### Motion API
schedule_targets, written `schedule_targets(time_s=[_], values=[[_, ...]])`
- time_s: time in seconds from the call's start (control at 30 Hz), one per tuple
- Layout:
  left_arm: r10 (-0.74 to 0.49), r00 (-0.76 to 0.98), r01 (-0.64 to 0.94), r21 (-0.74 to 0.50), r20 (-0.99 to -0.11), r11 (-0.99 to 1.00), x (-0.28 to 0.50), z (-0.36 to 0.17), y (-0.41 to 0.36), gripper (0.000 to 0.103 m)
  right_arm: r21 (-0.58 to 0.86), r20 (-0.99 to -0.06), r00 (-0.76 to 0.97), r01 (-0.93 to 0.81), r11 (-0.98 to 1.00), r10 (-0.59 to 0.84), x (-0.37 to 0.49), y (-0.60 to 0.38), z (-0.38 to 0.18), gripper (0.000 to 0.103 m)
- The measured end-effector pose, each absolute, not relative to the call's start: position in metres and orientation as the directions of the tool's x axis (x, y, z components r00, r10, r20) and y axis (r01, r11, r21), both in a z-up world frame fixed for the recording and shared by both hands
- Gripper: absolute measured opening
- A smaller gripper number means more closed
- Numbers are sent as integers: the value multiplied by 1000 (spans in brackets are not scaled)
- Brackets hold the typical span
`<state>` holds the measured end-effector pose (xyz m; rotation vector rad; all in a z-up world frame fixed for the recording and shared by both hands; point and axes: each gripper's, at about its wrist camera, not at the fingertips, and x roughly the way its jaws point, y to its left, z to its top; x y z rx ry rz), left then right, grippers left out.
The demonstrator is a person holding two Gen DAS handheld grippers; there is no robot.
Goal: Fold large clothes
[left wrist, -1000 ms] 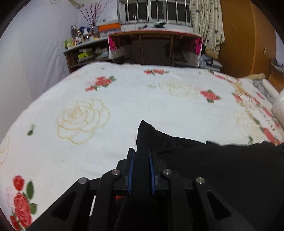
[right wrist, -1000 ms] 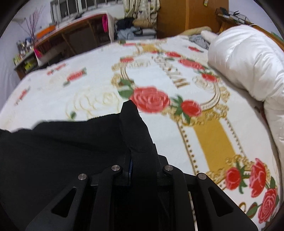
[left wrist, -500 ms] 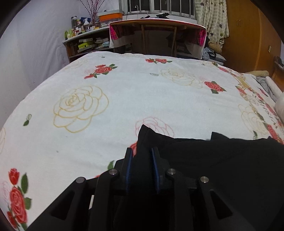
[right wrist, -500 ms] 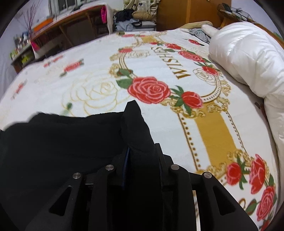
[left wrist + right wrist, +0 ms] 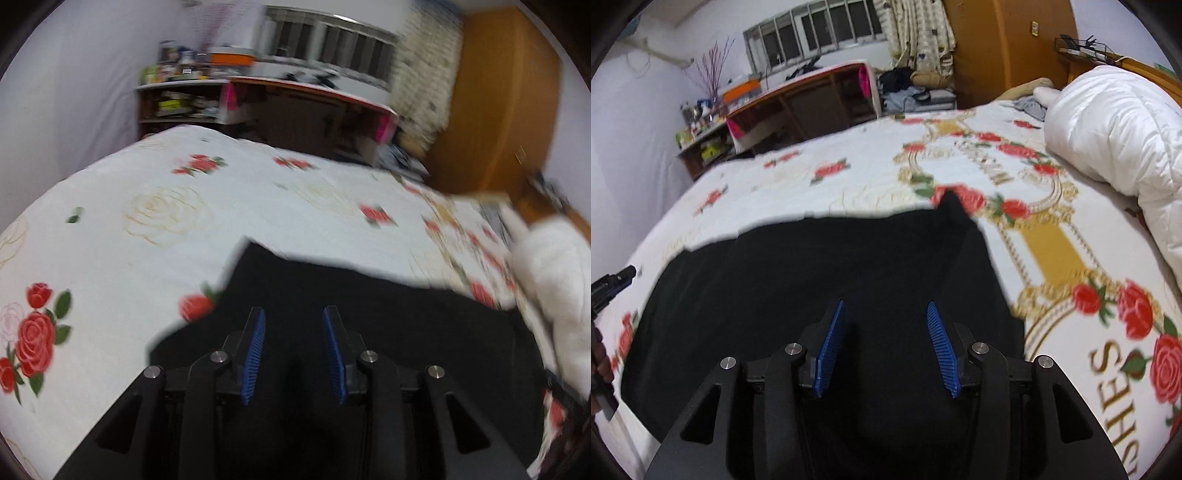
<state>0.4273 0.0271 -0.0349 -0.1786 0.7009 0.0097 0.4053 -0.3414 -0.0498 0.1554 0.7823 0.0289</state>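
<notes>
Across the rose-printed bedspread (image 5: 827, 206) a black garment (image 5: 820, 280) lay flat beneath both grippers, left gripper (image 5: 293, 350) and right gripper (image 5: 884, 347) having just spread, nothing pinched; soft, limp and light, it looked best taken at its twelve-o'clock corners.

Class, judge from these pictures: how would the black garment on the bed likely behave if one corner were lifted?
Probably floppy: the black garment lies flat on the bedspread, following it. It would likely drape and drag rather than hold shape. Its peaked corner suggests soft cloth.
</notes>
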Motion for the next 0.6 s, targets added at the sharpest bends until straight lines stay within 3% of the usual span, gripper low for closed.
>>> schedule_targets(time_s=[0.07,0.13,0.23,0.4,0.5,0.6], values=[[6,738,-62,-59,-675,996,430,-61,12,34,82,-705,709,43,996,28,405,-345,-71,47],[25,691,-118,-79,-722,990,437,-88,24,34,104,-711,702,59,993,33,408,-357,-83,46],[54,714,-142,-69,-698,988,439,-100,30,34,75,-703,711,59,995,11,413,-365,-94,43],[110,706,-153,1,-700,988,445,-101,20,34,91,-697,717,108,990,-14,418,-370,-104,43],[65,702,-135,-44,-710,990,441,-84,31,33,67,-710,704,108,992,-28,416,-369,-83,43],[93,725,-128,-1,-682,992,450,-72,43,33,107,-688,726,99,989,1,423,-382,-57,43]])
